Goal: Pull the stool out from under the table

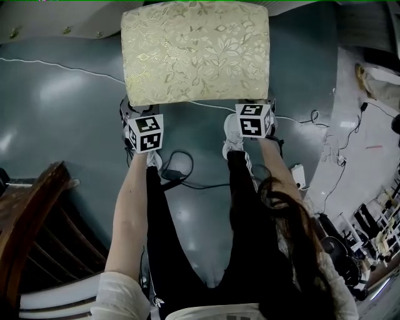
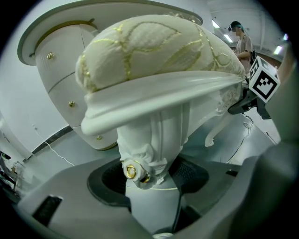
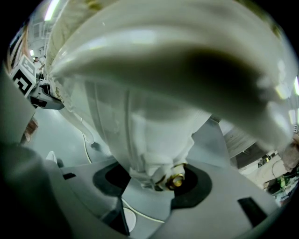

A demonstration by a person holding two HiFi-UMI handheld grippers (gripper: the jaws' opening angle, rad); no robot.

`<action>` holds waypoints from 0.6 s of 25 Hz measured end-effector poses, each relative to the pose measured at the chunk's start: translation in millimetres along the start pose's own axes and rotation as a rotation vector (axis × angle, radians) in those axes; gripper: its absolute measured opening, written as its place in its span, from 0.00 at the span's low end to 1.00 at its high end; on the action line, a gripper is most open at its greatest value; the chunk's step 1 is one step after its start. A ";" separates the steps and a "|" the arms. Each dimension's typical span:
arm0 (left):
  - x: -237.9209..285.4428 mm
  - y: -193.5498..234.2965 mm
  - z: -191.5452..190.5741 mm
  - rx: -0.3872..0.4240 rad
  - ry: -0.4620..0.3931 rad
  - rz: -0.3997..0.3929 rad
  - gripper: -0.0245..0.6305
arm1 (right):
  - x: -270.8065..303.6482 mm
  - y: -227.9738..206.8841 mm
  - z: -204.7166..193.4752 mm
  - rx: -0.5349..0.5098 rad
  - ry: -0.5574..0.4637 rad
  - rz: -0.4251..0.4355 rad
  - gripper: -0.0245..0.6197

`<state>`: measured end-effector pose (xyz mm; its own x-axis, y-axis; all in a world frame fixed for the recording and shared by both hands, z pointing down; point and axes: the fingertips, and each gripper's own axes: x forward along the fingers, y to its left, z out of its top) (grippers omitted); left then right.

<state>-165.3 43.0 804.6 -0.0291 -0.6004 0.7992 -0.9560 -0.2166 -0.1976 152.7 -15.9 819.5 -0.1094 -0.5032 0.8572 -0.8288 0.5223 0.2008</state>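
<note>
The stool has a cream floral cushion and white carved legs and stands on the grey floor in front of me. Its far edge lies near the white table. My left gripper is at the stool's near left corner and my right gripper at the near right corner. In the left gripper view the left gripper is shut on the left front leg, which has a gold stud. In the right gripper view the right gripper is shut on the right front leg.
A dark wooden chair stands at the lower left. Black cables and a white cord lie on the floor by my feet. Cluttered gear lines the right side. The table's pedestal rises behind the stool; a person stands far off.
</note>
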 end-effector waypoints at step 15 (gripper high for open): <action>-32.5 -27.0 -45.4 -0.015 0.077 -0.025 0.46 | -29.5 19.1 -48.7 -0.035 0.037 0.039 0.44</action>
<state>-151.8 103.4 809.7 -0.0270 -0.5340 0.8451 -0.9611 -0.2185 -0.1688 166.9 42.5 821.1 -0.1206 -0.4563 0.8816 -0.8047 0.5650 0.1823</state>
